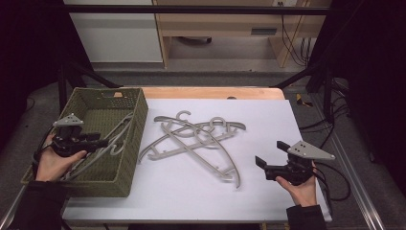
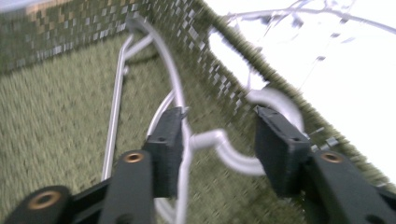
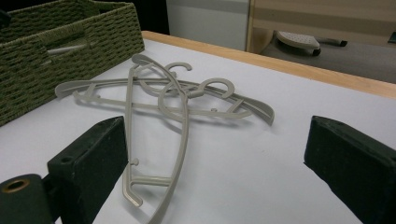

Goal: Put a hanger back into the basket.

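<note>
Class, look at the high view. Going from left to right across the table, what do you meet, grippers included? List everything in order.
Left gripper → basket with a hanger lying in it → pile of hangers on the white sheet → right gripper.

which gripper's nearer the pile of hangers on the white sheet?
Right, narrowly. The right gripper sits open on the sheet just beside the hanger pile, jaws toward it. The left gripper is over the basket, jaws open around a hanger in the basket.
</note>
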A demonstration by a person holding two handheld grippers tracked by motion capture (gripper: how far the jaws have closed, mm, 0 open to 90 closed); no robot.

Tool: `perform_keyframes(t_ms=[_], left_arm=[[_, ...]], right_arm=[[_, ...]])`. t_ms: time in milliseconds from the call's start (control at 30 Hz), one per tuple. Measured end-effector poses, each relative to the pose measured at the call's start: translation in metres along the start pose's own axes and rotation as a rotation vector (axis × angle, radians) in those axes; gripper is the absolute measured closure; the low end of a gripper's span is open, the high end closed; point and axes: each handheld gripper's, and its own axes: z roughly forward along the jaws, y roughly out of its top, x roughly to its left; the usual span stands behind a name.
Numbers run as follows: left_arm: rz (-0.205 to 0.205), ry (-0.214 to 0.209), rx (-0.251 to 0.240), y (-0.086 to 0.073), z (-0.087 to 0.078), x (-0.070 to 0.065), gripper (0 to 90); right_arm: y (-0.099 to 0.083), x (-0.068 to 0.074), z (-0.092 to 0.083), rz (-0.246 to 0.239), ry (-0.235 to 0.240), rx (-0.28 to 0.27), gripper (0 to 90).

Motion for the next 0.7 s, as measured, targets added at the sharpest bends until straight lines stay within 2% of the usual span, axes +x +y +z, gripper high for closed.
perform_keyframes(t_ms=[200, 233, 300, 400, 433, 500, 600, 633, 667, 700], left_arm=[[0.051, -0.03, -0.115, 0.009, -0.01, -0.028, 33.4], [0.051, -0.03, -0.115, 0.009, -0.01, -0.028, 32.4], [0.072, -0.043, -0.162, 0.014, -0.015, -0.044, 28.1], [0.069, -0.078, -0.203, 0.016, -0.014, -0.059, 23.6], [0.069, -0.078, -0.203, 0.016, -0.014, -0.059, 22.5], [0.085, -0.102, -0.225, 0.016, -0.01, -0.073, 20.3], [0.11, -0.131, -0.228, 0.015, -0.001, -0.089, 17.9], [0.11, -0.131, -0.228, 0.015, -0.001, -0.089, 16.8], [0.119, -0.153, -0.226, 0.015, 0.006, -0.1, 15.6], [0.129, -0.162, -0.226, 0.015, 0.009, -0.104, 14.7]], right_arm=[[0.001, 0.001, 0.002, -0.008, 0.01, 0.011, 6.6], [0.001, 0.002, 0.002, -0.007, 0.01, 0.015, 6.7], [0.002, 0.001, 0.002, -0.008, 0.02, 0.014, 7.1], [0.003, 0.002, 0.003, -0.006, 0.021, 0.016, 7.3], [0.003, 0.002, 0.003, -0.006, 0.021, 0.016, 7.3], [0.004, 0.003, 0.003, -0.008, 0.023, 0.015, 7.7], [0.006, 0.005, 0.005, -0.019, 0.025, 0.018, 8.1], [0.006, 0.005, 0.005, -0.019, 0.025, 0.018, 8.1], [0.007, 0.006, 0.008, -0.02, 0.026, 0.019, 8.2], [0.008, 0.006, 0.009, -0.023, 0.025, 0.019, 8.7]])
